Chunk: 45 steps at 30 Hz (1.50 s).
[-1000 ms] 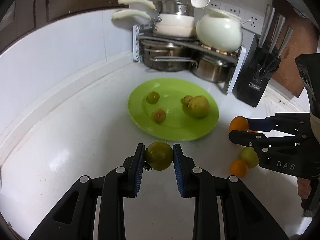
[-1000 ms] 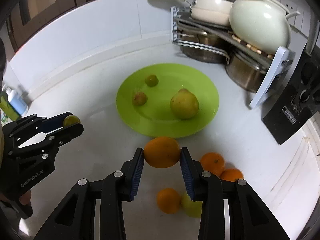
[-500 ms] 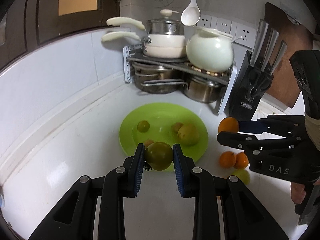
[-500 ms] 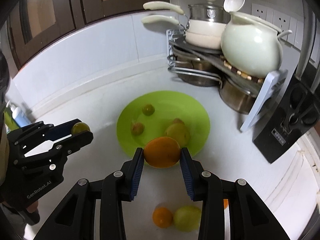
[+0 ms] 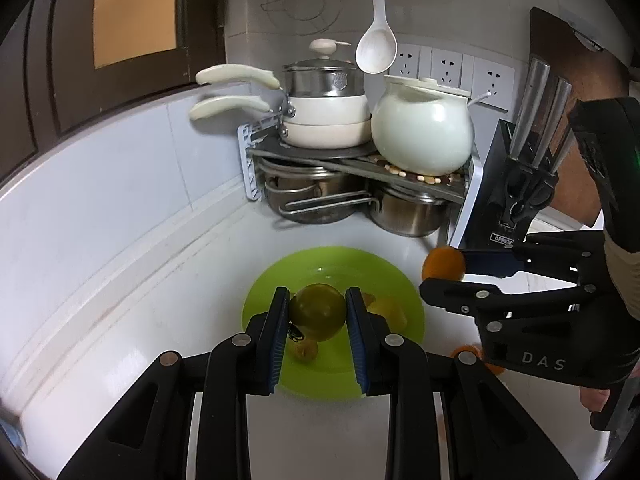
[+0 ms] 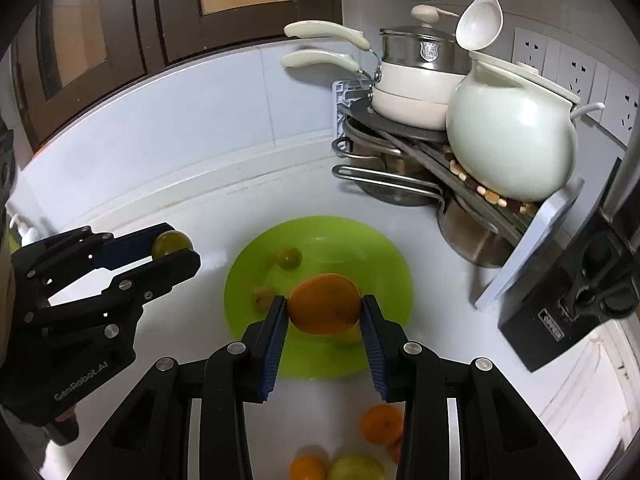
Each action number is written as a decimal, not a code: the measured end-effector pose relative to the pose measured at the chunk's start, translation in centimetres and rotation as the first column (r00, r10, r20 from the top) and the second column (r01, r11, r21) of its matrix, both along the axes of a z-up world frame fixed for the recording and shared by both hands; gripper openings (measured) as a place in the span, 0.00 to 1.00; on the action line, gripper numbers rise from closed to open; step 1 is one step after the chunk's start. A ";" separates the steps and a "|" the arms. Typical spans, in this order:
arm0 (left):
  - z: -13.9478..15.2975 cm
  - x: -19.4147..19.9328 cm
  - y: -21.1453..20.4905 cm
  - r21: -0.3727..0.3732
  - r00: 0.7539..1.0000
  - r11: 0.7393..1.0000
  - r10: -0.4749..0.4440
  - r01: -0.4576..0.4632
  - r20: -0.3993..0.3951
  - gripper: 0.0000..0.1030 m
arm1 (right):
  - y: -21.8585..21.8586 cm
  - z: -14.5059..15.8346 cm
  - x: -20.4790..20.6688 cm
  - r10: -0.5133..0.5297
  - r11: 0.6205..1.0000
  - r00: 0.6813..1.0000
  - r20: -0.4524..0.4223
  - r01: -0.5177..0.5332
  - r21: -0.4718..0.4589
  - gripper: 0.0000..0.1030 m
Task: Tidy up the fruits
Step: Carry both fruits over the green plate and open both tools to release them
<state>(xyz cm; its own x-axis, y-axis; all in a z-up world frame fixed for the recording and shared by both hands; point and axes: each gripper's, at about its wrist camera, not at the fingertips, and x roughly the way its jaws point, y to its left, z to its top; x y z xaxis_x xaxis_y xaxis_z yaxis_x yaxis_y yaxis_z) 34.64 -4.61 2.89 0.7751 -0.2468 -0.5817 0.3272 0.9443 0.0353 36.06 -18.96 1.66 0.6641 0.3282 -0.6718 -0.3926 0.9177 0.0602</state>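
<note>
Jaws of the left gripper [image 5: 318, 312] are clamped on a round, dark green fruit [image 5: 317, 311], and jaws of the right gripper [image 6: 325, 310] pinch a smooth orange [image 6: 324, 304]. Both fruits hang in the air above a shiny lime-green plate [image 6: 384, 248] on the white tabletop [image 6: 240, 208]. On the plate lie a small green fruit [image 6: 289, 258], a small brownish one [image 6: 264, 297] and a pale yellow one, mostly hidden. Two more oranges [image 6: 381, 424] and a yellow-green fruit [image 6: 354, 469] sit on the tabletop nearby. Behind, a corner rack [image 5: 360, 168] carries steel pots and a rounded cream pot [image 5: 422, 132]; a black knife block [image 5: 516, 184] stands beside it.
</note>
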 end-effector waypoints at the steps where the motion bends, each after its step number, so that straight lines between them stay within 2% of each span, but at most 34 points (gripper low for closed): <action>1: 0.1 0.3 -0.2 0.004 1.000 1.000 -0.004 0.004 0.002 0.28 | 0.0 0.1 0.4 0.000 1.000 1.000 -0.002 0.000 0.001 0.37; 7: 0.1 2.4 -1.2 0.020 1.000 1.000 -0.024 0.024 -0.001 0.28 | 0.1 0.1 2.6 0.007 1.000 1.000 -0.012 -0.007 -0.005 0.37; 17: -1.4 6.8 -1.6 0.029 0.998 0.999 -0.030 0.032 -0.058 0.28 | 0.5 -1.6 6.7 0.006 0.999 0.998 -0.066 -0.008 -0.033 0.37; 34: -6.5 14.4 -1.7 0.063 0.979 0.997 -0.022 0.035 -0.201 0.28 | 1.6 -5.8 12.6 0.024 0.996 0.985 -0.173 -0.039 -0.082 0.37; 45: -9.1 16.1 -2.0 0.061 0.968 0.997 -0.034 0.051 -0.249 0.28 | 2.0 -7.8 14.1 0.018 0.995 0.976 -0.217 -0.038 -0.090 0.37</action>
